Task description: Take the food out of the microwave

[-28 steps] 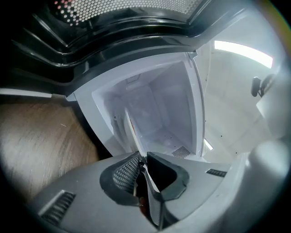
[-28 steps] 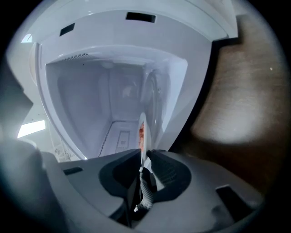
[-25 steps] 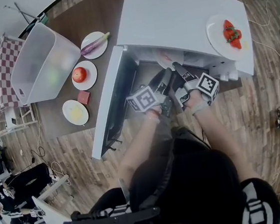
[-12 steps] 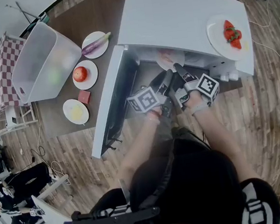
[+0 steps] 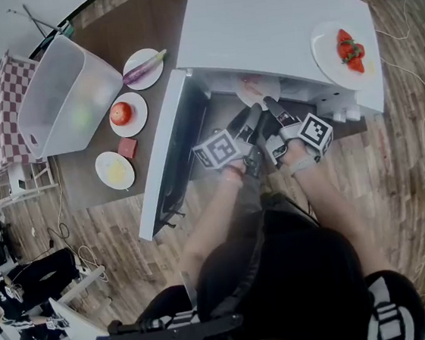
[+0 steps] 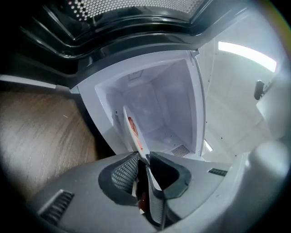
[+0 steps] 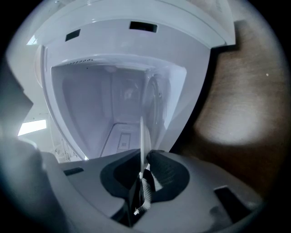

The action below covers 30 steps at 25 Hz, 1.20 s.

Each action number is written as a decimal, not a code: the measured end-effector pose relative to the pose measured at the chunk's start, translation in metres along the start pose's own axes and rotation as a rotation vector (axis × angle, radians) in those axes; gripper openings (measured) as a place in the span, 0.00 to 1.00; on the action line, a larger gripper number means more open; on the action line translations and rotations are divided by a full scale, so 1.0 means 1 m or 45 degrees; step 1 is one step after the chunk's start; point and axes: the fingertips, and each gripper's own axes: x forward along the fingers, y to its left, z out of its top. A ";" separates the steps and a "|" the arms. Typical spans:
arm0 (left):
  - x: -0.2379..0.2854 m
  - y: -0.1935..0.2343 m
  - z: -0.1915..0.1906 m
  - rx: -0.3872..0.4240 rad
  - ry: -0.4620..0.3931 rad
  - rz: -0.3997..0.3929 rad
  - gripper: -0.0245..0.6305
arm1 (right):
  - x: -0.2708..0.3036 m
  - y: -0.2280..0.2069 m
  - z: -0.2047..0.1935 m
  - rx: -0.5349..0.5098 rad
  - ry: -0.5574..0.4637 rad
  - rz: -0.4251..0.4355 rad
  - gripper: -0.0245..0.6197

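Bright, even room light; fisheye bends the edges, corners go black, near foreground blurs.

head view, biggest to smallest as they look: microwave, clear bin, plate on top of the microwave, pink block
1. microwave
2. clear bin
3. plate on top of the microwave
4. pink block
The plate sits higher, so nearer the camera, yet the order is clear.

**Plate mostly out of sight**
From above, the microwave [image 5: 272,21] roof hides all but a sliver of the plate [image 5: 255,90] just ahead of both tongs. Your left gripper [image 6: 143,154], jaws just opening, and your right gripper [image 7: 145,154], jaws just closed, show it edge-on only. The reddish food [image 6: 132,126] beyond the left tips is too thin to name.
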 end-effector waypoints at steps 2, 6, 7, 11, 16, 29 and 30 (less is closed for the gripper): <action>0.001 0.000 -0.002 -0.009 0.004 -0.001 0.16 | -0.002 -0.001 0.001 -0.006 -0.004 -0.002 0.12; 0.002 -0.002 -0.006 0.002 0.013 0.005 0.16 | -0.006 0.000 0.002 -0.005 -0.018 0.012 0.12; 0.002 -0.003 -0.007 0.012 0.014 0.008 0.16 | -0.008 0.000 0.002 -0.005 -0.021 0.010 0.12; -0.001 -0.005 -0.010 0.060 0.019 0.021 0.16 | -0.013 -0.004 0.001 -0.024 -0.021 0.001 0.12; -0.005 -0.006 -0.017 0.105 0.024 0.050 0.16 | -0.019 -0.003 -0.002 -0.015 -0.027 0.017 0.11; -0.023 -0.016 -0.035 0.110 -0.009 0.050 0.15 | -0.041 -0.004 -0.016 0.005 -0.004 0.039 0.11; -0.025 -0.017 -0.036 0.115 -0.012 0.050 0.15 | -0.043 -0.004 -0.017 0.005 -0.003 0.040 0.11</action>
